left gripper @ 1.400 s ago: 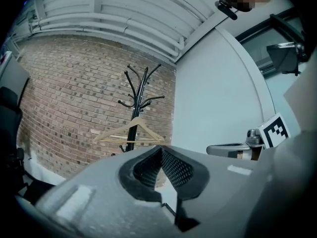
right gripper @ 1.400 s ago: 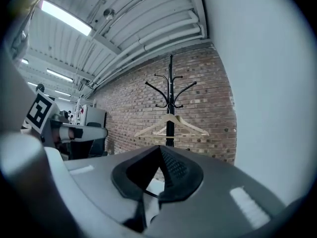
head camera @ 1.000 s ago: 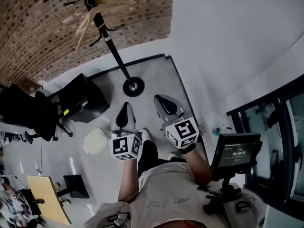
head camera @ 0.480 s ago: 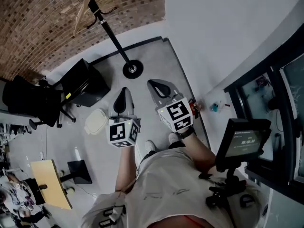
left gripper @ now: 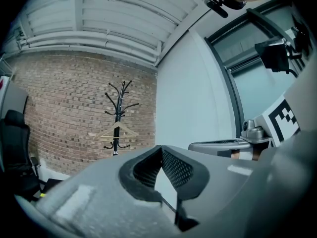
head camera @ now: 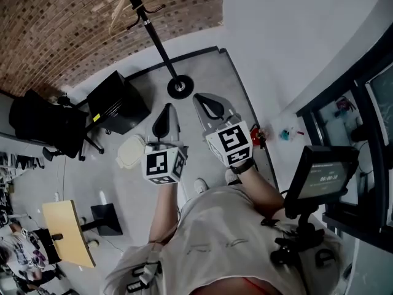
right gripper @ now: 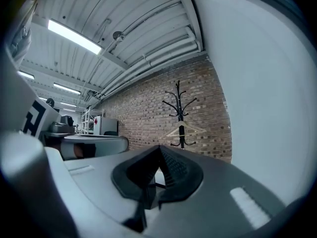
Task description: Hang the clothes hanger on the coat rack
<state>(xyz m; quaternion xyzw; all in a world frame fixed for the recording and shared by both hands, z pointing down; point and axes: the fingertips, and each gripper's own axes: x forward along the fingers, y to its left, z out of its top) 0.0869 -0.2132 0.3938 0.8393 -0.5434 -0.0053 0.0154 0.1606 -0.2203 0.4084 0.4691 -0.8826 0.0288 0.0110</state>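
The black coat rack [head camera: 155, 39] stands by the brick wall, its round base [head camera: 180, 87] on the grey floor. A pale wooden hanger [head camera: 121, 11] hangs on the rack's upper arms; I also see this hanger [left gripper: 118, 132] in the left gripper view and the same hanger [right gripper: 184, 129] in the right gripper view, far ahead. My left gripper [head camera: 167, 110] and right gripper [head camera: 201, 100] are held side by side, level, pointing toward the rack and well short of it. Both are shut and empty, as the left gripper [left gripper: 161, 150] and right gripper [right gripper: 159, 150] show in their own views.
A black cabinet [head camera: 116, 108] and a black office chair [head camera: 46, 125] stand left of the rack. A white lidded bin [head camera: 131, 152] sits near my left hand. A wooden tabletop [head camera: 64, 232] is at lower left, a monitor on a stand [head camera: 322, 180] at right, beside glass panels.
Both grippers have drifted together across the floor and risen slightly, still shut and empty. The head camera has shifted, so the rack's top now runs off the upper edge.
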